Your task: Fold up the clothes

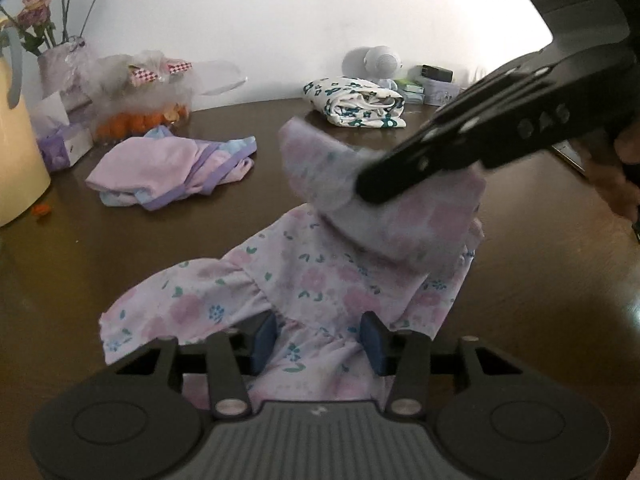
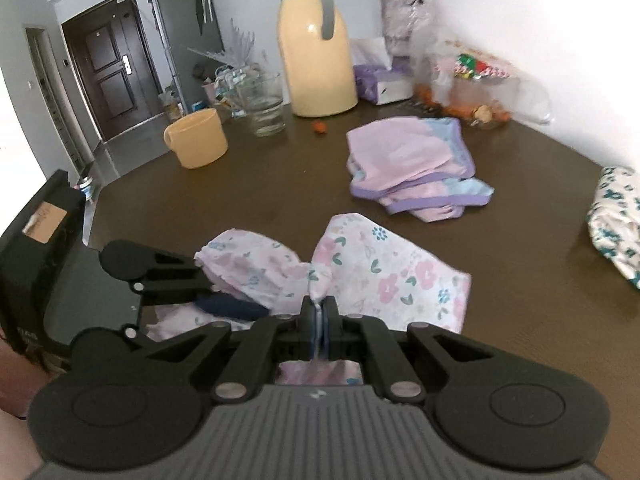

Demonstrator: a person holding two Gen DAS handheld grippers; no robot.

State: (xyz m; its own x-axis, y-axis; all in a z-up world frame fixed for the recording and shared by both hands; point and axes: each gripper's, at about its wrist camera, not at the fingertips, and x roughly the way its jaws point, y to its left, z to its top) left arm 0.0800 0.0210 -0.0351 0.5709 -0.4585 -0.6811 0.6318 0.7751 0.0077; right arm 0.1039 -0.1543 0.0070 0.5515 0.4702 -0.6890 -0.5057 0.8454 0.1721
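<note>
Right tool [image 2: 319, 320] sits at 6 o'clock in its view, pads clamped tight on a bunched fold of the floral garment [image 2: 384, 272], which fans out toward 12–2. Left tool [image 1: 318, 338] has its fingers spread w/ garment cloth lying between, not pinched. Garment rests on the desk [image 2: 248, 192]; folded pink-purple clothes [image 2: 412, 164] lie beyond at 1 o'clock.

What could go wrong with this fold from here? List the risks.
1. The right tool pinches only a thin bunch of the floral garment; it could slip out mid-fold.
2. The left tool is open around the cloth, so that side may drag and the fold skew.
3. A wide swing might disturb the folded purple clothes nearby on the table.
</note>
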